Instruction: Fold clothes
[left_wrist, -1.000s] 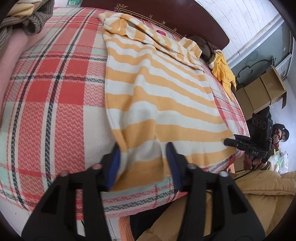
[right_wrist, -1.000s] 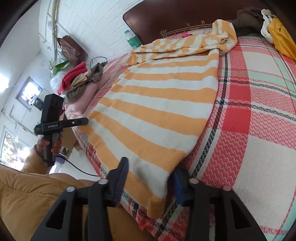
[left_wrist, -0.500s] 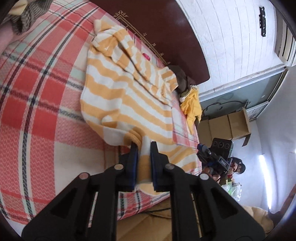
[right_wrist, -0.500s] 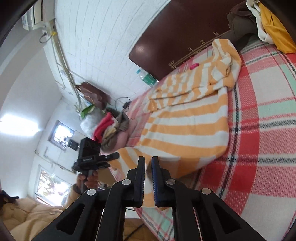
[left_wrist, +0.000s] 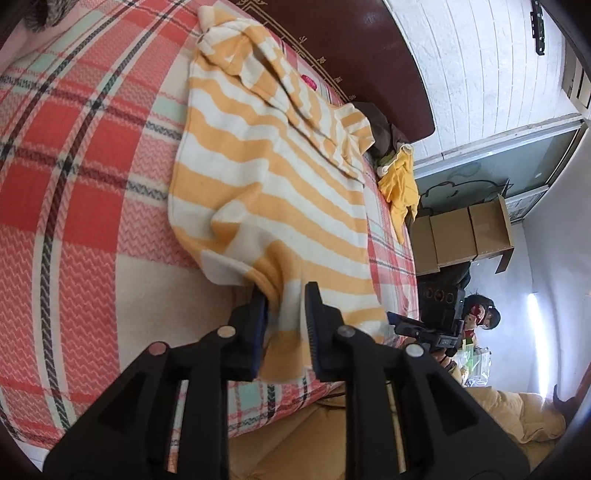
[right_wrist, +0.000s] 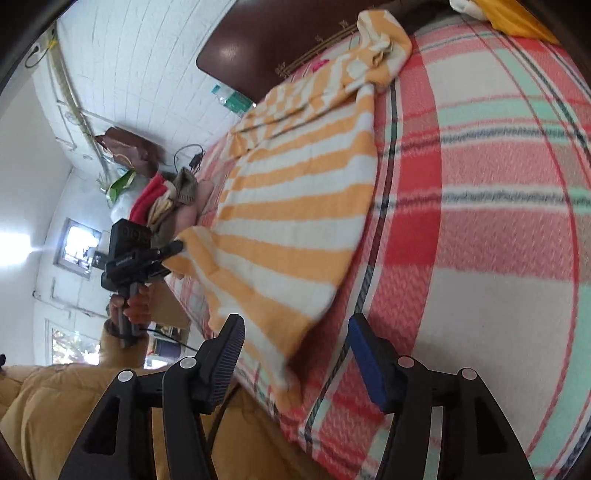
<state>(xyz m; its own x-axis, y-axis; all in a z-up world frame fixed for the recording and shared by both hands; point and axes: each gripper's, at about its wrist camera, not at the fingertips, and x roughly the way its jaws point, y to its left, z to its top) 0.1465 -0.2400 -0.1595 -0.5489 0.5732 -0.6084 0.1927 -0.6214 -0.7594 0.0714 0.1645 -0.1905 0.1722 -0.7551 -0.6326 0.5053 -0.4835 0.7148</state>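
An orange-and-white striped garment (left_wrist: 273, 177) lies spread on a red plaid bed (left_wrist: 74, 206), sleeves bunched near the headboard. My left gripper (left_wrist: 286, 304) is part open, its jaws either side of a bunched fold at the garment's near hem; the cloth hangs loosely between them. In the right wrist view the same garment (right_wrist: 295, 206) lies flat and my right gripper (right_wrist: 295, 350) is wide open, its jaws straddling the garment's near corner at the bed edge. The left gripper (right_wrist: 173, 251) shows there at the garment's far hem corner.
A dark wooden headboard (left_wrist: 369, 55) stands at the far end. A yellow garment (left_wrist: 399, 184) lies on the bed's far right. A pile of clothes (right_wrist: 166, 199) sits at the bed's other side. Cardboard boxes (left_wrist: 461, 229) stand on the floor.
Both grippers were shut on the garment's hem half a second ago. Now both have opened, the right one wide, and the hem has dropped back onto the bed.
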